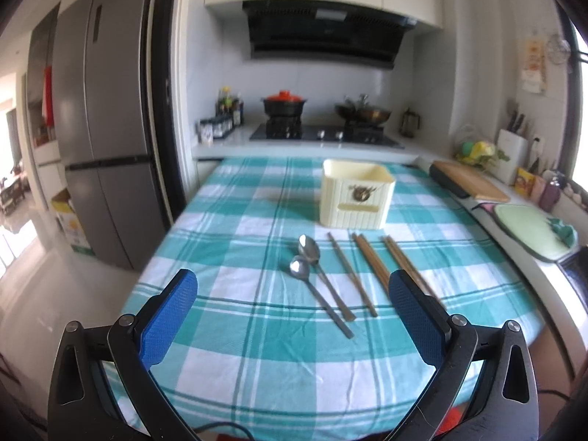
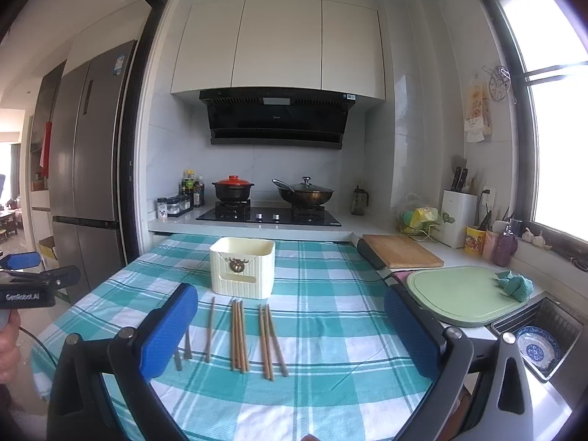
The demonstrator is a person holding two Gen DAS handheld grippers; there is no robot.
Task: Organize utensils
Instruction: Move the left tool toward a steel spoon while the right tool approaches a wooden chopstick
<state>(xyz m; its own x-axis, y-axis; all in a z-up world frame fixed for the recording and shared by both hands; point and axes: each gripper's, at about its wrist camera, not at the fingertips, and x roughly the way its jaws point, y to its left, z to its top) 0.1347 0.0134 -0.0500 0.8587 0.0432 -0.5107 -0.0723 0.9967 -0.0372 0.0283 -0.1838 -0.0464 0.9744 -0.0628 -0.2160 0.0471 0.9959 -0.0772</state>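
A cream utensil holder [image 1: 355, 193] [image 2: 242, 268] stands upright on the checked tablecloth [image 1: 257, 352] [image 2: 330, 323]. In front of it lie two metal spoons [image 1: 310, 253], a single chopstick [image 1: 341, 275] [image 2: 210, 330] and two bundles of wooden chopsticks [image 1: 371, 268] [image 2: 238, 334] [image 2: 271, 340]. My left gripper [image 1: 293, 288] hovers open above the near end of the spoons, nothing between its blue pads [image 1: 169, 316]. My right gripper [image 2: 292, 307] is open too, over the chopsticks; its left pad [image 2: 167, 330] hides most of the spoons. The left gripper's blue tip [image 2: 18, 260] shows at the far left.
A counter runs along the right with a wooden board [image 2: 400, 255], a green cutting board [image 2: 459, 296], a knife block [image 2: 457, 217] and a sink [image 2: 540, 338] holding a blue-patterned bowl. Behind the table are a stove with pots [image 2: 268, 215] and a fridge [image 2: 84, 169] at left.
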